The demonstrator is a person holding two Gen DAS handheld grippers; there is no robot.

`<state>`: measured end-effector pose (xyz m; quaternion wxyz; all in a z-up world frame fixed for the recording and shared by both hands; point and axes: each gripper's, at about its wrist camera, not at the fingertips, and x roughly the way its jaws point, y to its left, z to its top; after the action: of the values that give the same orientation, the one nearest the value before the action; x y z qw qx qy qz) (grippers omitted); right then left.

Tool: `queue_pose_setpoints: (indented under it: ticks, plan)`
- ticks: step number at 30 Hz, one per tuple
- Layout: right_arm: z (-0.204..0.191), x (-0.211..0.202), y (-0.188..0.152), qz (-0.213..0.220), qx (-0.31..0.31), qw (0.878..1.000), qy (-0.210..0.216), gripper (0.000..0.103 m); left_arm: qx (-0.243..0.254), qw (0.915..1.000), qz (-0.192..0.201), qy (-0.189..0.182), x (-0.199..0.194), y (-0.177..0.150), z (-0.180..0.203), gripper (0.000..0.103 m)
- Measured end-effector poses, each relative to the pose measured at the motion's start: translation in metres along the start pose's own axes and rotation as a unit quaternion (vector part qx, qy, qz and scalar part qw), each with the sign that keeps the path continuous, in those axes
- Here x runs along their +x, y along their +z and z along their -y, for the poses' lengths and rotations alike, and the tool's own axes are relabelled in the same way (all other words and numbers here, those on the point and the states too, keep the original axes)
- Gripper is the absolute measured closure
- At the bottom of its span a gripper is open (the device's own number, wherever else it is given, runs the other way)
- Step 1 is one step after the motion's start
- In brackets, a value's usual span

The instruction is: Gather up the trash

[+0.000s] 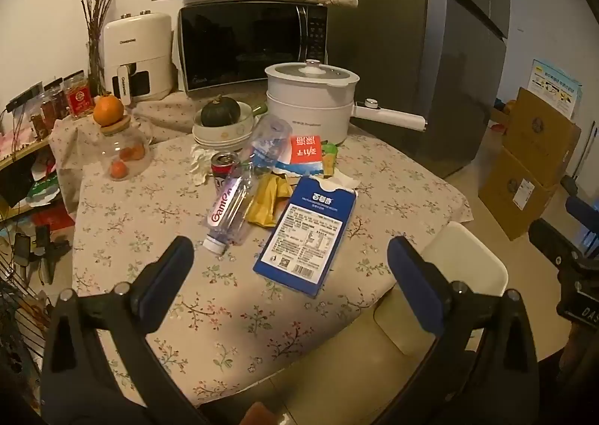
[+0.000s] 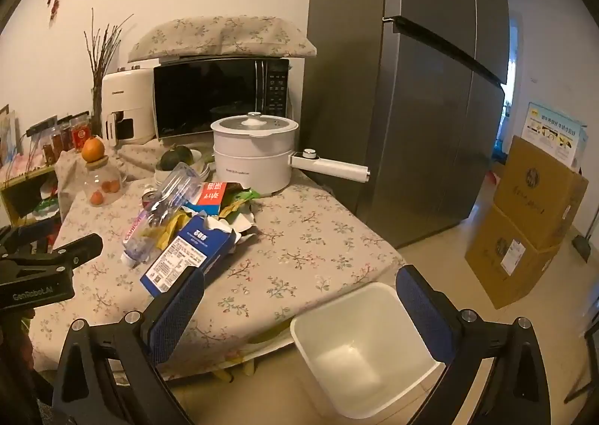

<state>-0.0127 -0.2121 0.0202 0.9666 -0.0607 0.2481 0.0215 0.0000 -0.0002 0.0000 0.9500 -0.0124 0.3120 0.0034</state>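
Blue carton [image 1: 307,234] lies flat on your floral-clothed table [image 1: 224,312], nearest of the trash. Just left of it lies a clear plastic bottle [image 1: 228,208], with yellow wrappers [image 1: 267,200] between them and a red can [image 1: 224,164] behind. Your left gripper [image 1: 290,264] hovers over the near table, jaws spread, holding nothing. Your right gripper [image 2: 299,297] is likewise spread and empty, above the white bin [image 2: 359,350] standing at the table's near right corner.

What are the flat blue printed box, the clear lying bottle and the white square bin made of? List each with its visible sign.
Flat blue printed box: looks like glossy cardboard; its torn end shows white.
Clear lying bottle: thin transparent plastic, see-through and dented, white cap.
White square bin: probably smooth moulded plastic with a faint sheen.
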Motion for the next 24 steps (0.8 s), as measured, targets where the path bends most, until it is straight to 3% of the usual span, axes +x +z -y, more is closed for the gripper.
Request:
queue_pose_setpoints:
  ticks: [24]
  plan:
    - [0.003, -0.004, 0.001, 0.014, 0.019, 1.000, 0.006, 0.000, -0.011, 0.9999, -0.007, -0.005, 0.001, -0.005, -0.003, 0.000]
